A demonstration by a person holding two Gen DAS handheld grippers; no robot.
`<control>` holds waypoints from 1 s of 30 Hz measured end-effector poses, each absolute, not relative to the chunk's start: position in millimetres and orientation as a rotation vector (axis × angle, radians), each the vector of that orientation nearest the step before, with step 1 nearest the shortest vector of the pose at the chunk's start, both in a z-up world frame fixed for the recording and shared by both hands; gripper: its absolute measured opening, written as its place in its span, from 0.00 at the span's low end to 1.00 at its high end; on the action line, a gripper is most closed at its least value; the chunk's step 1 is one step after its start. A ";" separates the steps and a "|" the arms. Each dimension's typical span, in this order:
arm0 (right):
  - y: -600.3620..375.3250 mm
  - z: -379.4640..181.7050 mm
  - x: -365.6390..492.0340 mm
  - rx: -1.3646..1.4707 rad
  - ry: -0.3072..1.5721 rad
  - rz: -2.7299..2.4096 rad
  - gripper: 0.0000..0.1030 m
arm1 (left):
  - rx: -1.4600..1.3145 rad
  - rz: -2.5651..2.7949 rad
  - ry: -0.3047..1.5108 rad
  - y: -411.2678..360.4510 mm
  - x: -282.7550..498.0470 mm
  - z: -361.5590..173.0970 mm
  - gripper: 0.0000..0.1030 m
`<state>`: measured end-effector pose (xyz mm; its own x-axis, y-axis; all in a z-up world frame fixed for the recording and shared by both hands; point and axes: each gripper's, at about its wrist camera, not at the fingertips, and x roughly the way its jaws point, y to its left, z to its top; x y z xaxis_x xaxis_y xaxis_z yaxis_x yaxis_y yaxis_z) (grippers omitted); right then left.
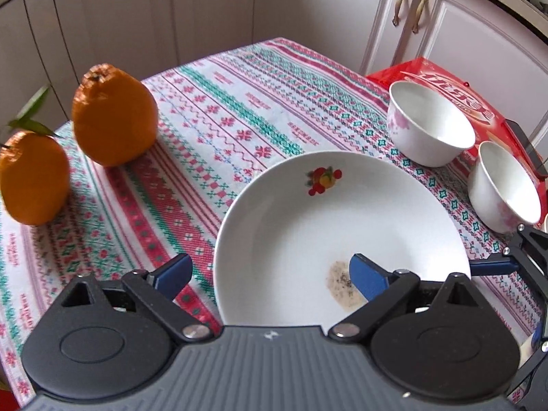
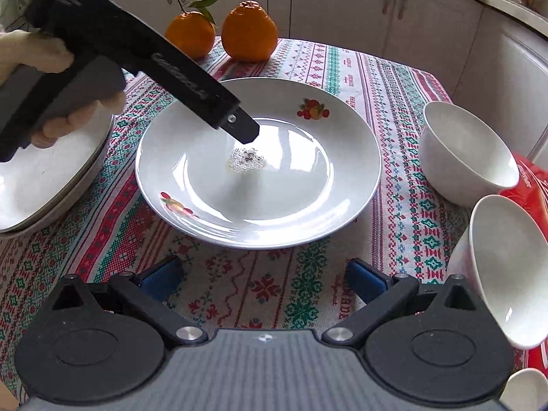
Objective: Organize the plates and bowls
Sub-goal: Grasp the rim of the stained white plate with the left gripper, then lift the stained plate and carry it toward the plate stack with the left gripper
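From the left wrist camera I see my left gripper [image 1: 269, 275] with its blue-tipped fingers [image 1: 173, 272] spread wide, straddling the near-left rim of the round white plate [image 1: 342, 226]: one tip is over the tablecloth [image 1: 212, 116], the other over the plate's well, next to a brownish speckled smear [image 1: 342, 286]. Whether either tip touches the plate I cannot tell. A fruit decal [image 1: 323, 179] sits on the far rim.

The right wrist camera gives me the plate [image 2: 291, 198] whole, lying flat at the middle of the table. Here the smear [image 2: 247, 161] looks like a small glistening patch with dark specks at the centre, and a second fruit print near the plate's front-left rim shows, which the left view misses. This view also shows the hand [image 2: 51, 78] holding the left gripper's black body, with one finger tip [image 2: 245, 130] hanging over the plate's centre.

My right gripper [image 2: 263, 279] has its fingers apart and empty, over the cloth just short of the plate's near edge.

Two white bowls [image 1: 430, 123] stand right of the plate, partly on a red package [image 1: 441, 72]; the right view shows the nearer bowl [image 2: 507, 267] tilted. Only the right view shows the stacked square white dishes [image 2: 44, 185] at the left. Two oranges [image 2: 249, 30] sit at the far side.
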<state>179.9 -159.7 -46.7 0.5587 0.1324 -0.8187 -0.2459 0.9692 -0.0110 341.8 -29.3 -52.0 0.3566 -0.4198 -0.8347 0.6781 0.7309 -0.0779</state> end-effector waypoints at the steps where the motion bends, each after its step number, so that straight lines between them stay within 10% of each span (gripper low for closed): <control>1: -160.4 -47.2 178.9 -0.132 0.943 0.229 1.00 | 0.294 -0.728 0.987 -29.5 344.1 -54.0 0.95; 30: -165.7 -44.5 181.5 -0.164 0.900 0.206 1.00 | 0.389 -0.859 1.039 -48.5 354.2 -55.9 0.99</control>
<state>181.5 -165.7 -44.5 0.6037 0.1088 -0.7898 -0.2459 0.9677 -0.0547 354.2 -48.5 -55.9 0.2313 -0.4324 -0.8715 0.7744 0.6240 -0.1041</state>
